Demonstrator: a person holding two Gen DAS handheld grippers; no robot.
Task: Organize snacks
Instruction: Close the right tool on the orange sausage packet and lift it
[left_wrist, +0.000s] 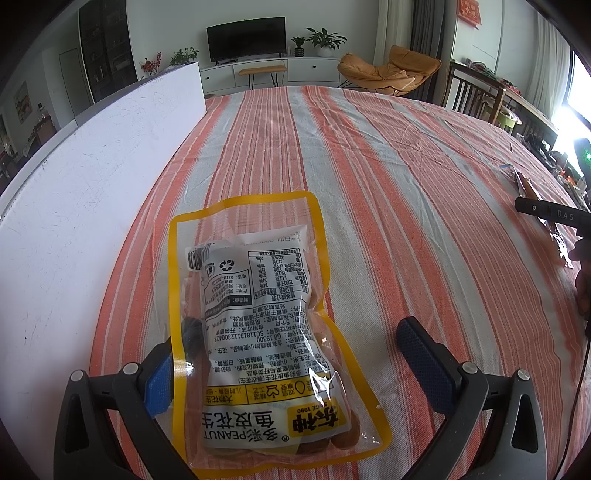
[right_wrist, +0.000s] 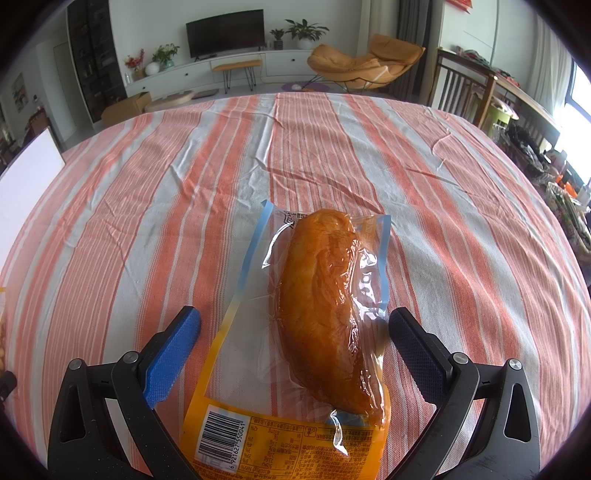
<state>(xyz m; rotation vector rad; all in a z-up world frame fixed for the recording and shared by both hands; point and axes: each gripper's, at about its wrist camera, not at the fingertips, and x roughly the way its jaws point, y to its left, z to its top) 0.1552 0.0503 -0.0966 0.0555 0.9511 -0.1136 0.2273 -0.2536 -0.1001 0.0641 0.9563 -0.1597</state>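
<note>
Both grippers are straddling snacks lying flat on the striped worktop (right_wrist: 147, 184), seemingly lining up grasps: left gripper (left_wrist: 295, 354), fingers wide, around the peanut pouch (left_wrist: 258, 325); right gripper (right_wrist: 295, 343), fingers wide, around the chicken packet (right_wrist: 325, 314), pointing toward 12 o'clock.

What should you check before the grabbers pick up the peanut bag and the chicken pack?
1. Left gripper jaws open wide enough for the peanut bag: ok.
2. Peanut bag between the jaws: partly ok; its left edge lies over the left pad, a gap shows by the right pad.
3. Right gripper jaws open: ok.
4. Chicken pack between the jaws: ok, it lies flat on the striped cloth, a bit slanted.
5. Any pad touching a pack: cannot tell.
6. Place to put the snacks: cannot tell; only a white board stands at the left.
</note>
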